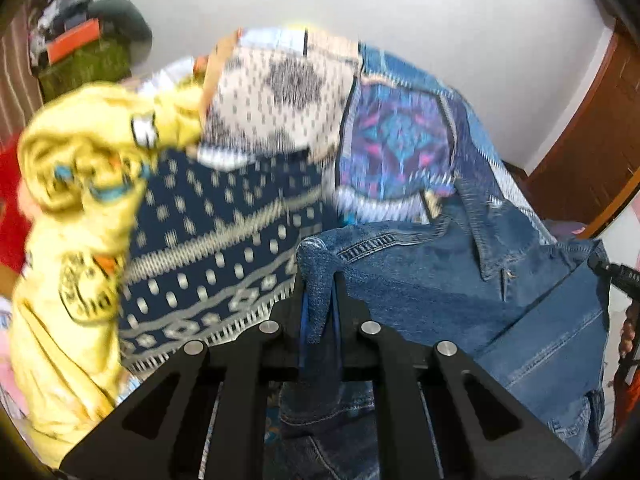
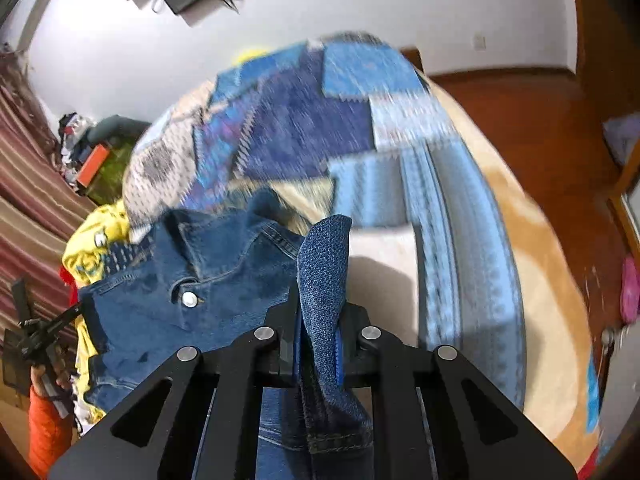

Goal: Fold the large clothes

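The denim jacket (image 1: 460, 280) hangs stretched between my two grippers, above a bed covered by a patchwork quilt (image 1: 280, 92). Its collar and one metal button (image 2: 189, 299) face the right camera, with the body of the jacket sagging to the left of that view.

My left gripper (image 1: 318, 296) is closed on a bunched fold of denim; the cloth stands up between the fingers and trails down behind them. My right gripper (image 2: 320, 312) is likewise clamped on a strip of denim, which rises above the fingertips and drops down between the black arms, ending in a stitched hem.

In the left view the jacket spreads rightward to where the other gripper's tip shows at the frame edge. A yellow garment (image 1: 80, 184) lies crumpled on the quilt to the jacket's left, touching a dark blue patterned patch. Beyond the bed are a white wall (image 1: 440, 8), a striped curtain (image 2: 28, 184) and a wooden floor (image 2: 520, 120). Both views are blurred.
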Action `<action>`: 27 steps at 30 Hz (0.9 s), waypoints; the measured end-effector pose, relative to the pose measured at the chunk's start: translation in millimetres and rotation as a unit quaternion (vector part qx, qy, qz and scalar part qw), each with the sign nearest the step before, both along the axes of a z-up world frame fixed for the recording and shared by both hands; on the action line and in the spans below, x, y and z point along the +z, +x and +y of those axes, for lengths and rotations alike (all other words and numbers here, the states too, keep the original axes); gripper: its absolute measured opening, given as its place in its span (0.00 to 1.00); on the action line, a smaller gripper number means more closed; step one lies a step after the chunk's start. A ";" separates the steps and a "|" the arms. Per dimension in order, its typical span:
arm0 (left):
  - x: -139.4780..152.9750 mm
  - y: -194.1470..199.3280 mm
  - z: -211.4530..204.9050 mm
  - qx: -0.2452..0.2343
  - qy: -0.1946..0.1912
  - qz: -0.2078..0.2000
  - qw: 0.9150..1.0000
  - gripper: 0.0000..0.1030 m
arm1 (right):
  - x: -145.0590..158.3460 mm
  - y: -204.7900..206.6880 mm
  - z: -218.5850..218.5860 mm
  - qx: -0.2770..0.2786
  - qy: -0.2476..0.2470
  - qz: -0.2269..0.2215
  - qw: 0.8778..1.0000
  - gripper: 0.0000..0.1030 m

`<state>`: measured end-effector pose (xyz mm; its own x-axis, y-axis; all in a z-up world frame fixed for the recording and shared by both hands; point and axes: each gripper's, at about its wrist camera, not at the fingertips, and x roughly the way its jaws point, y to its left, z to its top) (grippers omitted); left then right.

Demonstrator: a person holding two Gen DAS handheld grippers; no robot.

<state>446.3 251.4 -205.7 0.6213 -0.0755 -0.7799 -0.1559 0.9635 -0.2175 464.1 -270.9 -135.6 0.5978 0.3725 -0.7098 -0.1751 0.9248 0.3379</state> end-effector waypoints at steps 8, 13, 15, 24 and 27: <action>-30.2 36.1 6.5 0.010 0.040 0.049 0.998 0.09 | -27.8 36.1 9.4 -0.025 -0.039 0.018 0.999 0.10; -63.1 42.1 7.1 0.014 0.046 0.072 0.996 0.11 | -58.4 45.4 0.1 -0.035 -0.053 0.042 0.997 0.19; -67.0 42.1 3.3 0.013 0.059 0.078 0.995 0.16 | -65.5 47.3 -2.1 -0.044 -0.063 0.052 0.996 0.28; -46.0 25.6 -24.3 -0.022 0.108 0.093 0.990 0.45 | -43.2 16.9 -7.6 -0.059 -0.091 0.063 0.992 0.52; -19.2 7.9 -32.1 -0.029 0.090 0.077 0.993 0.50 | -16.9 -5.4 -6.0 -0.057 -0.093 0.044 0.993 0.53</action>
<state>454.3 219.3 -224.9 0.4928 0.0409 -0.8692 -0.1166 0.9930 -0.0194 458.7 -276.8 -152.5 0.5618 0.1630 -0.8111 -0.0430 0.9848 0.1681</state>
